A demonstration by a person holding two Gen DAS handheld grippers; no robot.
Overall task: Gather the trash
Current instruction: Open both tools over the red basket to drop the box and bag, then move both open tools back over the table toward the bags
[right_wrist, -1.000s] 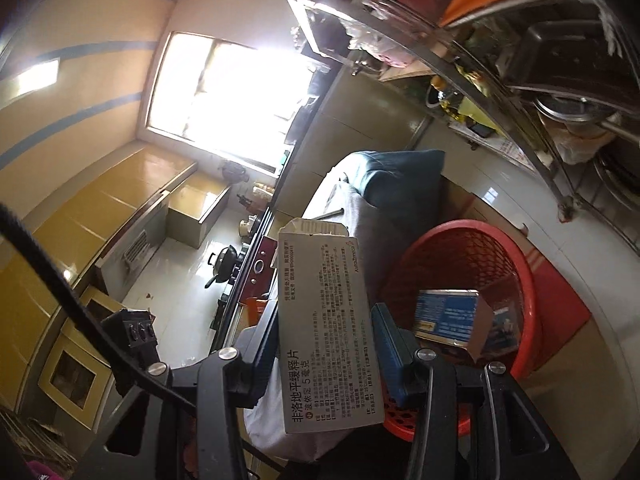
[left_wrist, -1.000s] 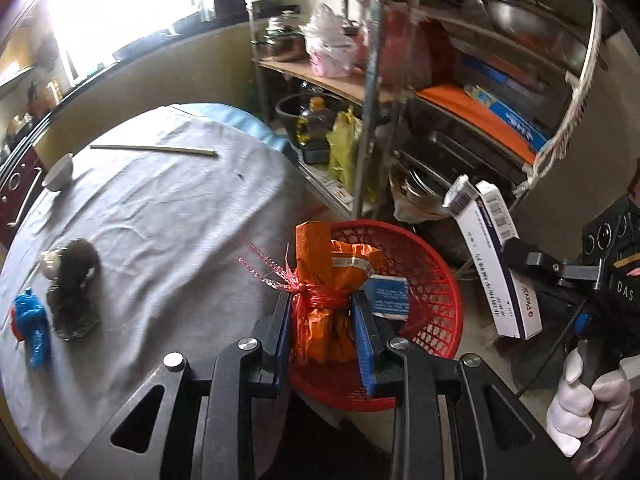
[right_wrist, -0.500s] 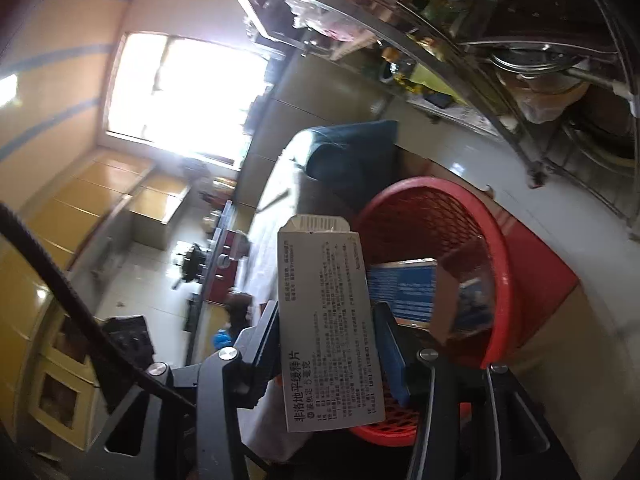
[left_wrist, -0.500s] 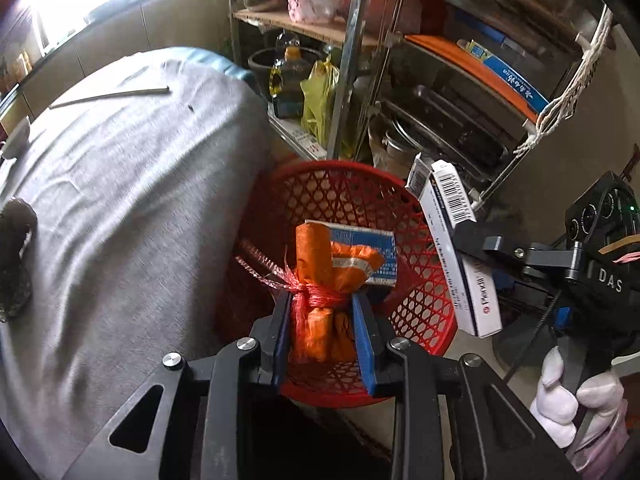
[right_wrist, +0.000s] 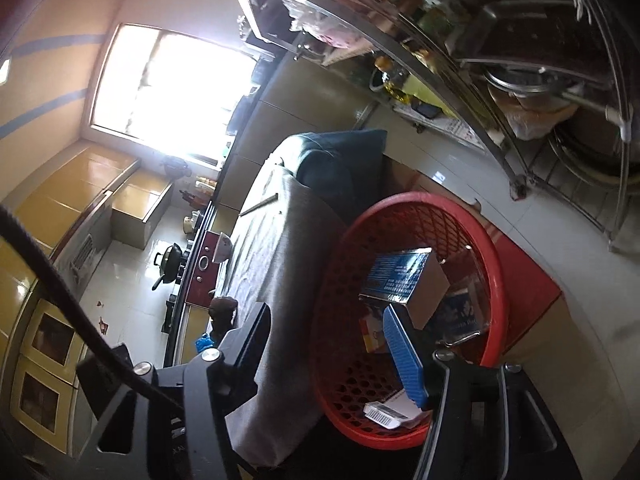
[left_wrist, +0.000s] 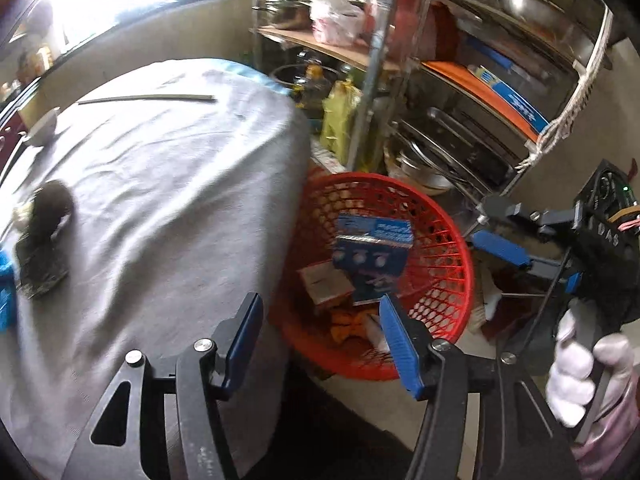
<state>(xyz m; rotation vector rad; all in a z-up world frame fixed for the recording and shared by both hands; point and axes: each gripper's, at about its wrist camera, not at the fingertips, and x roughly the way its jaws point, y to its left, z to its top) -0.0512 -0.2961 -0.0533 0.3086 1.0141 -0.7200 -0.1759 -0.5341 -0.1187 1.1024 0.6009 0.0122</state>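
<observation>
My left tool (left_wrist: 320,342) and right tool (right_wrist: 336,354): jaws just opened, nothing between them. Trash (blue box (left_wrist: 374,242), white carton (right_wrist: 386,414)) lies in red basket (left_wrist: 448,236) beside the worktop (left_wrist: 160,184).

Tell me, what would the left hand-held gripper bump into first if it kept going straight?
Probably the trash in the red basket: the left hand-held gripper, jaws open and empty, points at the orange packet. Depth is unclear.

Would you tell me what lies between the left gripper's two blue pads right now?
Nothing is held there. In the left wrist view the left gripper, whose jaws have just been opening, frames only the red basket below, with the orange packet lying inside.
</observation>
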